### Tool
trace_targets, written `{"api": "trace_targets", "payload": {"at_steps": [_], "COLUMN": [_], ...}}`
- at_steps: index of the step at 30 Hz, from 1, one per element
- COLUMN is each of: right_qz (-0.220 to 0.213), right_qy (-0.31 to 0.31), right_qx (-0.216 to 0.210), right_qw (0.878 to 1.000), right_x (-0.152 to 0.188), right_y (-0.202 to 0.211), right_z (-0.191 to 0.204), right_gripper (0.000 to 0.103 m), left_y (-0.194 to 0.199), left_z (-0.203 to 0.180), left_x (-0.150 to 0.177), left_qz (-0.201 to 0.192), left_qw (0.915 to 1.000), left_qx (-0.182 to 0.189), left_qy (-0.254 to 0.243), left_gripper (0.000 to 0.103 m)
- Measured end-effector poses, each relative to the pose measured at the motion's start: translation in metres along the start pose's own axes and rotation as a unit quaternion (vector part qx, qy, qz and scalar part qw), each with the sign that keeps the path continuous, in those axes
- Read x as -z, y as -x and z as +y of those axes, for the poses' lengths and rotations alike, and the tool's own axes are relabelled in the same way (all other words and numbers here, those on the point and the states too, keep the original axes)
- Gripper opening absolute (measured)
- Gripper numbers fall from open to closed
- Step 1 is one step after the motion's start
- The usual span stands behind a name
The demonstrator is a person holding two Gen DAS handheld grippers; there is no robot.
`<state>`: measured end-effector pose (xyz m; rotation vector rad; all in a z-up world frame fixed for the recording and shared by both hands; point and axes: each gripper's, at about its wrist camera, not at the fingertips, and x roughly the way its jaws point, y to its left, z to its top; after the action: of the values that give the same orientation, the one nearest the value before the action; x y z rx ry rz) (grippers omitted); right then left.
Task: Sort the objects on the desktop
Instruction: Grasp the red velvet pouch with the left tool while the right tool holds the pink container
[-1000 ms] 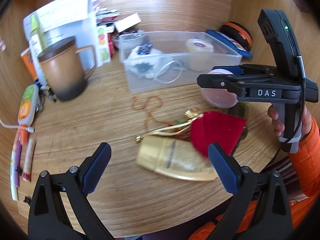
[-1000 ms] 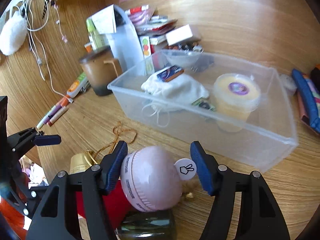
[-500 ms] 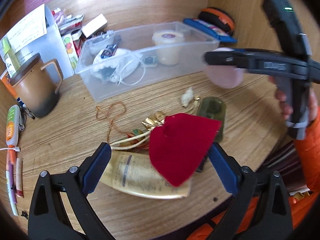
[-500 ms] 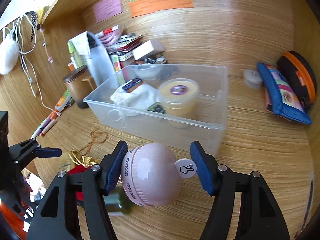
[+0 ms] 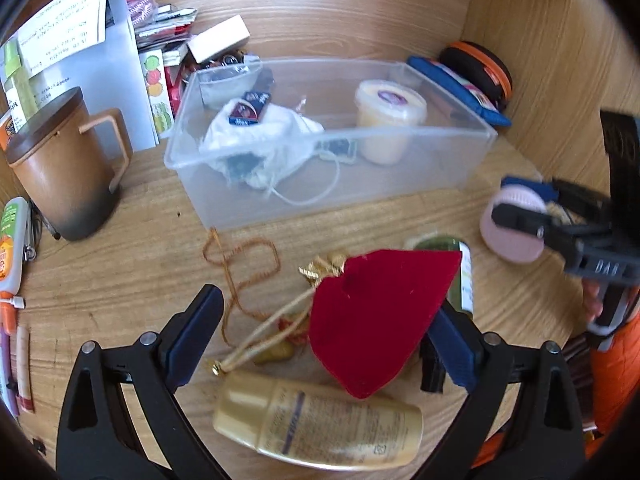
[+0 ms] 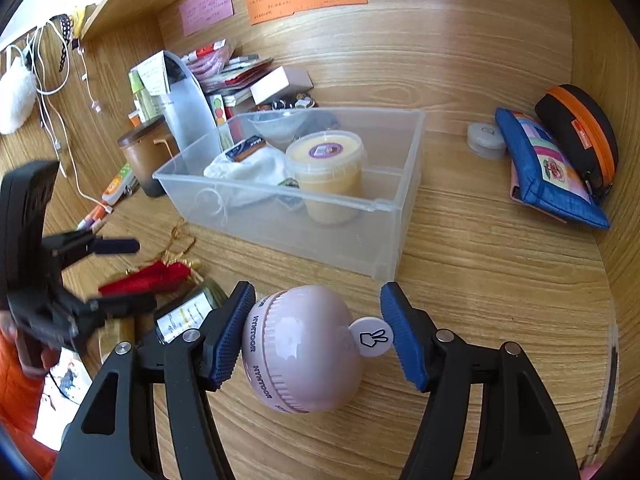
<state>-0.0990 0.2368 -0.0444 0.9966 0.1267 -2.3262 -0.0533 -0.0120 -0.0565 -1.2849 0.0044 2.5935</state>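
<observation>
My right gripper [image 6: 320, 336] is shut on a round pink timer [image 6: 304, 348] and holds it above the desk, in front of the clear plastic bin's [image 6: 384, 204] near right corner. The timer also shows in the left wrist view [image 5: 516, 224]. My left gripper [image 5: 320, 340] is open over a red velvet pouch [image 5: 380, 312] with gold cords. A gold lotion bottle [image 5: 320, 424] lies just below the pouch, and a green jar [image 5: 460, 272] lies behind it. The bin [image 5: 224, 208] holds a white cloth bag [image 5: 264, 140], a yellow tub [image 5: 390, 116] and small packets.
A brown lidded mug [image 5: 64, 168] stands left of the bin, with pens and a glue tube [image 5: 10, 248] along the left edge. A thin brown cord [image 5: 248, 264] lies before the bin. A blue pouch [image 6: 548, 172], an orange-trimmed case [image 6: 580, 140] and a small round tin [image 6: 486, 140] lie at right.
My right gripper has carried the timer away from the bin, toward the desk's right front. My left gripper has moved closer over the red pouch, still open.
</observation>
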Motion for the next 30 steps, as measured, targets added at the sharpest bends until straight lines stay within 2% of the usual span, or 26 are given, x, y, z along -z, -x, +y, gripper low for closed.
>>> {"api": "trace_targets", "payload": {"at_steps": [5,7,9,10,12,15,19,24,30], "right_qz": [0.008,0.009,0.009,0.009,0.008,0.01,0.022,0.028,0.026], "right_qy": [-0.005,-0.014,-0.021,-0.02,-0.017,-0.009,-0.001,-0.012,-0.012], "right_qx": [0.001,-0.004,-0.007,-0.007,-0.004,0.006,0.025,0.027,0.018], "right_qw": [1.0,1.0,1.0,1.0,1.0,1.0,0.999,0.999,0.999], "right_x": [0.005,0.007,0.008,0.009,0.01,0.012,0.018,0.025,0.024], "right_y": [-0.003,-0.004,-0.003,-0.002,-0.001,0.0,-0.006,-0.012,-0.009], "right_z": [-0.004,-0.008,-0.011,-0.011,-0.01,-0.009,-0.009,-0.014,-0.015], "right_gripper": [0.062,0.062,0.062,0.062,0.062,0.062,0.062,0.056,0.056], "left_y": [-0.011,-0.02,-0.028,-0.034,-0.042,-0.043,-0.046,-0.045,-0.031], "left_z": [0.0,-0.001,-0.002,-0.003,-0.007,-0.011,-0.008,0.0,0.006], "left_x": [-0.01,-0.014,-0.016,-0.016,-0.016,-0.016,-0.018,-0.021,-0.025], "left_qz": [0.011,0.021,0.032,0.044,0.056,0.051,0.046,0.039,0.014], "left_qw": [0.9999,0.9998,0.9995,0.9989,0.9981,0.9978,0.9985,0.9992,0.9998], "left_qx": [-0.007,-0.003,0.003,0.014,0.009,-0.001,0.002,0.008,0.012], "left_qy": [-0.004,-0.004,-0.007,-0.012,-0.024,-0.041,-0.031,-0.009,0.007], "left_gripper": [0.096,0.087,0.068,0.064,0.052,0.048,0.045,0.036,0.035]}}
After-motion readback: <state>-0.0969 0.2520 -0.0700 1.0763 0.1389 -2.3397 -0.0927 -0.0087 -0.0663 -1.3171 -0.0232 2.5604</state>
